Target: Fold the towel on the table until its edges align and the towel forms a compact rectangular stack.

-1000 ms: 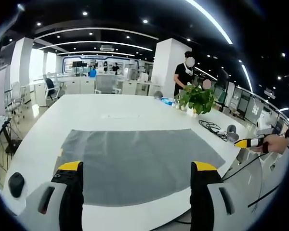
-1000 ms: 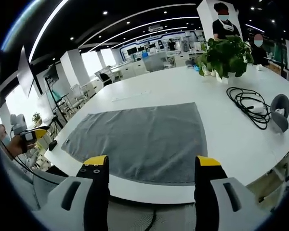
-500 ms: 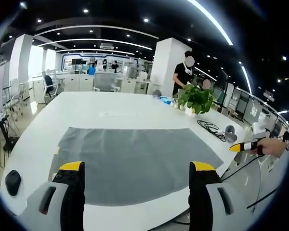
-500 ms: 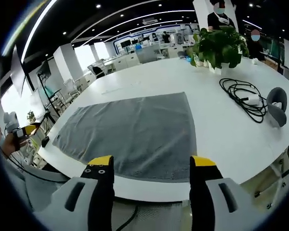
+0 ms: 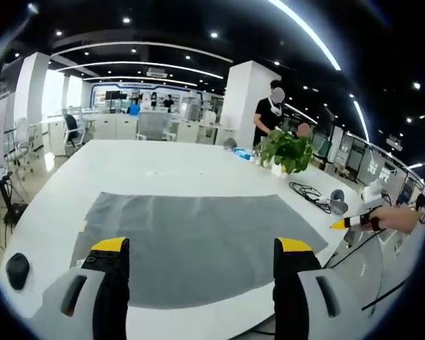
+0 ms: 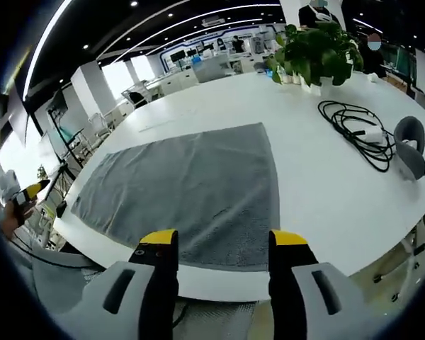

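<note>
flat grey terry towel (image 6: pixel 191 188) on glossy white table (image 6: pixel 326 191).

towel's (image 5: pixel 198 241) near edge behind hand-held gripper jaws, distant people blurred, black object (image 5: pixel 18 270) unidentifiable

Open-plan office or lab: large white table (image 5: pixel 163 166); beyond it, desks (image 5: pixel 120 126), office chair (image 5: pixel 72 127), white column (image 5: pixel 242 99), curved ceiling light strips (image 5: pixel 127 69); potted plant (image 6: pixel 313 51) on table.

- left gripper (image 5: pixel 201 244) — jaws spread wide, holding nothing, hovering
- right gripper (image 6: pixel 222 235) — jaws parted, also holding nothing
- right gripper's yellow tip shows at far right of the left gripper view, hand (image 5: pixel 399 218) on it
</note>
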Demonstrator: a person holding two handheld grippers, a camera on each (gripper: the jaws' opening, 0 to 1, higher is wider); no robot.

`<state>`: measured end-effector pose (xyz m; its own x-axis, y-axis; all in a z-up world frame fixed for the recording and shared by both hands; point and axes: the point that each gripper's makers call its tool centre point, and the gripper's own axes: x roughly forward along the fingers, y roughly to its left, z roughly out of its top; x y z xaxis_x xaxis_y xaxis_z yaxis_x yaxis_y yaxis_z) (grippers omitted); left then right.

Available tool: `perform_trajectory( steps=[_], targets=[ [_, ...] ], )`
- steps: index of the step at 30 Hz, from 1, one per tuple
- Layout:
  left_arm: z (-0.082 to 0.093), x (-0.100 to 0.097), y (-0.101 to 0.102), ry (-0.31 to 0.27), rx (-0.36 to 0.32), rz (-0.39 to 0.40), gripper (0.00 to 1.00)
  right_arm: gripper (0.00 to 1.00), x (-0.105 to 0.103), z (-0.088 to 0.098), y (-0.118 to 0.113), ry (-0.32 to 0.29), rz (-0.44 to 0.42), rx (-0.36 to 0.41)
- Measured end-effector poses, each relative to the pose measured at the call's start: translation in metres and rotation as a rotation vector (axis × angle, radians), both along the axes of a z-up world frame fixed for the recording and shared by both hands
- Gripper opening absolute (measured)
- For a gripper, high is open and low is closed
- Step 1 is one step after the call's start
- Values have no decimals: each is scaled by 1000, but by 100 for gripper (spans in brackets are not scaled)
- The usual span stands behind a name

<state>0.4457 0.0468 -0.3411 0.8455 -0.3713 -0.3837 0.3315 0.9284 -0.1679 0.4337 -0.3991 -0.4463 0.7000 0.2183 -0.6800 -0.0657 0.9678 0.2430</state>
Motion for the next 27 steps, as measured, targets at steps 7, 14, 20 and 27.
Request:
perform_trajectory(
  steps=[7,14,20,27],
  targets=[
    [-6,-1,-1,21,7,-5,84,43,7,-9,-1,29,-3,10],
    [-9,-3,0,33,10,-4,83,32,-1,-38,-14,135,21,-54],
    [-13,-3,2,54,11,0,82,28,-7,-48,-22,186,14,-72],
    [-14,-4,-1,62,10,-6,81,21,-12,-58,-28,229,-8,-94]
  ],
)
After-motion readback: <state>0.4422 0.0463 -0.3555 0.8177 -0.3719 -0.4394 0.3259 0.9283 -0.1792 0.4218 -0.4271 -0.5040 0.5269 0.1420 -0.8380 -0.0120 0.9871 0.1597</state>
